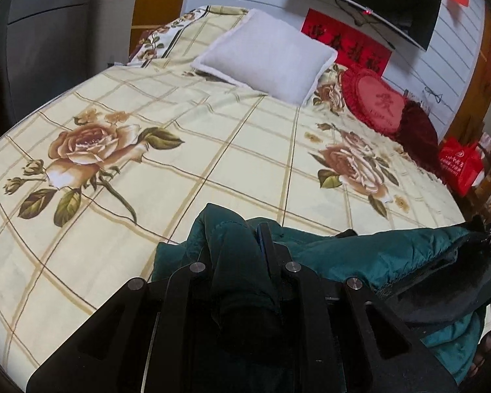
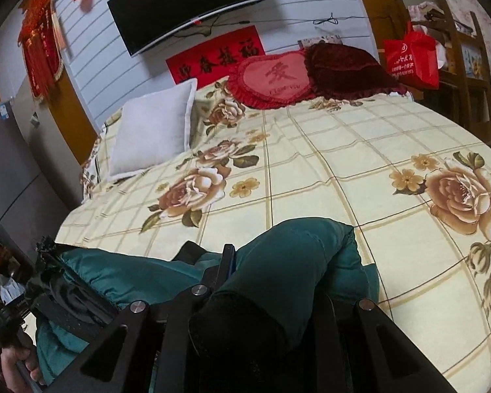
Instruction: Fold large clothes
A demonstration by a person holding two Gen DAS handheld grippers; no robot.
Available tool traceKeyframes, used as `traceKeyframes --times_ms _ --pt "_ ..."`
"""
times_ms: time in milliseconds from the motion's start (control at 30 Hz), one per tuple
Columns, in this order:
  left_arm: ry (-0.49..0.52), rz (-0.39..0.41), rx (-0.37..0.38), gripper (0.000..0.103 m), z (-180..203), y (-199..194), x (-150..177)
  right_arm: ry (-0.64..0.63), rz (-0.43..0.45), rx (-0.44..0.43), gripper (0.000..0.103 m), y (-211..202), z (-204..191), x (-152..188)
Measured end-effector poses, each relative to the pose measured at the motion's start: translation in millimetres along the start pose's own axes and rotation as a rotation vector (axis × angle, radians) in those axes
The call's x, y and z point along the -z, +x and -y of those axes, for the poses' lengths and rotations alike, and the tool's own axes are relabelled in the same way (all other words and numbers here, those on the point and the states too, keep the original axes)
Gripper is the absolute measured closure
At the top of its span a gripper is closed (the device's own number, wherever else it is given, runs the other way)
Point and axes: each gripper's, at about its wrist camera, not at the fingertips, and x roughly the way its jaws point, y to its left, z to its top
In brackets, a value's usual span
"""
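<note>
A dark teal padded coat (image 1: 370, 255) lies along the near edge of the bed, with black trim at one end. My left gripper (image 1: 235, 239) is shut on a bunched fold of the coat, which bulges up between its fingers. My right gripper (image 2: 278, 255) is shut on another bunched part of the same coat (image 2: 298, 255), and the cloth covers its right finger. The right gripper also shows in the left wrist view (image 1: 474, 262), and the left gripper in the right wrist view (image 2: 45, 281), each at the far end of the coat.
The bed sheet (image 1: 212, 150) is cream with a rose print. A white pillow (image 1: 265, 52), a red heart cushion (image 1: 373, 98) and a dark red cushion (image 2: 347, 68) lie at the head. A red bag (image 2: 412, 59) hangs by a wooden shelf. A TV (image 2: 186, 3) hangs on the wall.
</note>
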Motion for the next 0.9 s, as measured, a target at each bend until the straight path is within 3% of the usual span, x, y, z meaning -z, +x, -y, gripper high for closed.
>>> traceKeyframes --times_ms 333,500,700,900 --pt "0.015 -0.027 -0.021 0.088 5 21 0 0.036 -0.063 0.014 0.085 31 9 4" --pt "0.008 -0.042 -0.016 0.086 3 27 0 0.084 -0.099 -0.026 0.078 40 18 5" --pt "-0.004 -0.053 -0.009 0.085 0 26 -1 0.138 -0.123 -0.068 0.072 33 23 3" --pt "-0.021 -0.075 0.018 0.078 -2 11 -8 0.206 -0.081 -0.112 0.067 9 25 -4"
